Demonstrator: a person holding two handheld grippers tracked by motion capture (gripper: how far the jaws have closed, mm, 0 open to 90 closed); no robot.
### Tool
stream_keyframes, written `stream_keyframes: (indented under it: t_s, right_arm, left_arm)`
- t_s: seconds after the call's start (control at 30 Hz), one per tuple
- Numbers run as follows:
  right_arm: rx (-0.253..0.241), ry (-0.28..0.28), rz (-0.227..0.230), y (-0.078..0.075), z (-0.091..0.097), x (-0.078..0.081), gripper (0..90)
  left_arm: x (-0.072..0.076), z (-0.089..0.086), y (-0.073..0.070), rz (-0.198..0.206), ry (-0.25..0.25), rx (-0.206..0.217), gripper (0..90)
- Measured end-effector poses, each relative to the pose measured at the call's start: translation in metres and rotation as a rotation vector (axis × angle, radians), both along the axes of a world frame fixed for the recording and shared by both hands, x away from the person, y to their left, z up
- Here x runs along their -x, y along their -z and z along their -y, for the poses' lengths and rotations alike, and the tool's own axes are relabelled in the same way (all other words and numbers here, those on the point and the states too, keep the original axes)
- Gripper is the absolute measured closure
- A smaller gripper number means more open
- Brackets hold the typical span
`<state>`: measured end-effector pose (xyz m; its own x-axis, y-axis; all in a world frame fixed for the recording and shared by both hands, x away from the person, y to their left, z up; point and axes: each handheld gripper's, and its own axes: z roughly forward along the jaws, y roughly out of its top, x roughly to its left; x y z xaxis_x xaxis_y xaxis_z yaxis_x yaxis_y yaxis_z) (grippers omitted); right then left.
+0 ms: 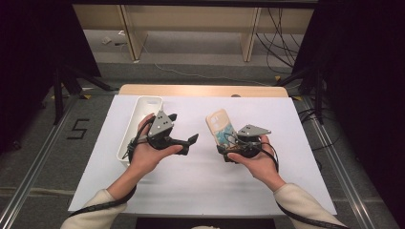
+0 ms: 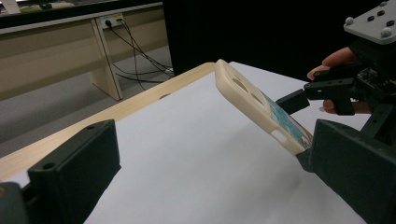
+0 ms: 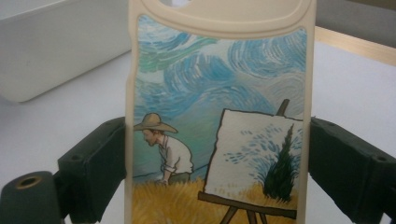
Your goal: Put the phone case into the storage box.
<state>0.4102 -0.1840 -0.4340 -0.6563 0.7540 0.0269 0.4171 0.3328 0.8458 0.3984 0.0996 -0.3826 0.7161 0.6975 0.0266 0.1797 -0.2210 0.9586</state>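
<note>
— Where's the phone case (image 1: 220,128)?
— Lifted off the desk (image 1: 200,181), grasped by the right gripper (image 1: 228,149).
— The left gripper (image 1: 190,141)?
— Fingers spread, empty. Placing in the white bin (image 1: 135,125) probably remains.

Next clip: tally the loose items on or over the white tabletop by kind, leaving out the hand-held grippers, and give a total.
Phone case, cream with a painted picture, held off the table in the right hand-held gripper: 1
White rectangular bin, at the left of the table: 1
Total: 2
</note>
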Motion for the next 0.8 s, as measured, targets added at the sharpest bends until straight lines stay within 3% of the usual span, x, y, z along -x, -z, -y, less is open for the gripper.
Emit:
stream_keyframes:
  t_s: [0.8]
  right_arm:
    - [0.000,-0.013,0.008,0.001,-0.007,0.001,11.4]
  left_arm:
    - [-0.010,0.014,-0.004,-0.016,0.003,-0.002,1.3]
